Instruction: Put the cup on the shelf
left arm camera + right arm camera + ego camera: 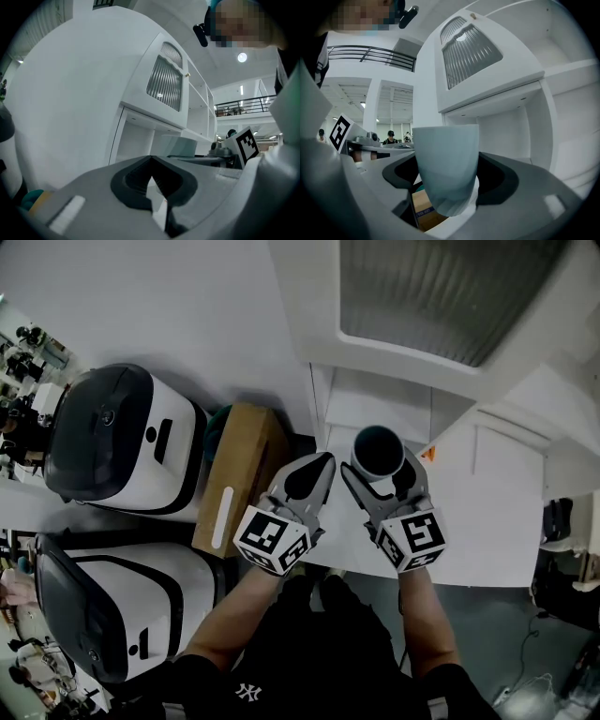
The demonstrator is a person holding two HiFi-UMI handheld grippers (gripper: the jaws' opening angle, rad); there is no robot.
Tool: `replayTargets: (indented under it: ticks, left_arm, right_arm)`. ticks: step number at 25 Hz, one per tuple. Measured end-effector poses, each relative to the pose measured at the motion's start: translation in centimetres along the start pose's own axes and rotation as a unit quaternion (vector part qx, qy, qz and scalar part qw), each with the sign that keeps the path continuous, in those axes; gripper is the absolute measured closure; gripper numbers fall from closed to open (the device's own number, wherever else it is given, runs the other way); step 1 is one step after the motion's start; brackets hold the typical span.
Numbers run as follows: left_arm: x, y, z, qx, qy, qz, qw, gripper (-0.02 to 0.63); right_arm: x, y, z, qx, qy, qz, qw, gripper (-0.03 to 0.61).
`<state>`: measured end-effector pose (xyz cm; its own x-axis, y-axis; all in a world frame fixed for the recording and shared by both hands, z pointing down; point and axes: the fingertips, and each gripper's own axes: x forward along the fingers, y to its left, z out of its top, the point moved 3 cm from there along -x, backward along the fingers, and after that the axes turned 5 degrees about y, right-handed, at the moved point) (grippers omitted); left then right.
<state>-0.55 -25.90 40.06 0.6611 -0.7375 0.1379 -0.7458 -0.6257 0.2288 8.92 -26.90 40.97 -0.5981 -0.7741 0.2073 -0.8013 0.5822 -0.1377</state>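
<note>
Head view, shelf unit: a tall white cabinet [375,395] with a ribbed-glass door [450,287] above an open white compartment; it stands straight ahead of both grippers.
Appliances: two white domed machines with dark grey lids [122,437] stand well to the left and have no part in the task.
Box: a brown cardboard carton [239,474] stands between the machines and the cabinet, just beside the left gripper.
Right gripper [445,173]: its jaws are clamped on the lower body of the cup, one on each side.
Left gripper [152,180]: its jaws meet at the tips with nothing between them, and it is held idle beside the right one.
Cup: a pale grey-blue, tapered, handleless ceramic cup [446,159], upright with its mouth up, in front of the open compartment and not yet inside it.
Step in hand, as I judge it: carrying the cup to the shelf.
Doing it well: keep the cup level, pass its rim under the compartment's top edge, and lower it until the base sits flat. Only then part the jaws, and draw straight back so neither one nudges it.
</note>
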Motion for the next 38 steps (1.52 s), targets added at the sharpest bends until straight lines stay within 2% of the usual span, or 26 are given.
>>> replayTargets:
  ticks: [16, 38]
  left_arm:
    - [3.6, 5.5, -1.2, -0.014, 0.006, -0.011, 0.9998, 0.612]
    - [6.0, 8.9, -2.1, -0.026, 0.013, -0.003, 0.9996, 0.612]
  right_arm:
    - [6.9, -2.7, -0.6, 0.001, 0.008, -0.041, 0.999, 0.186]
    - [13.4, -6.9, -1.3, 0.003, 0.019, -0.084, 0.996, 0.186]
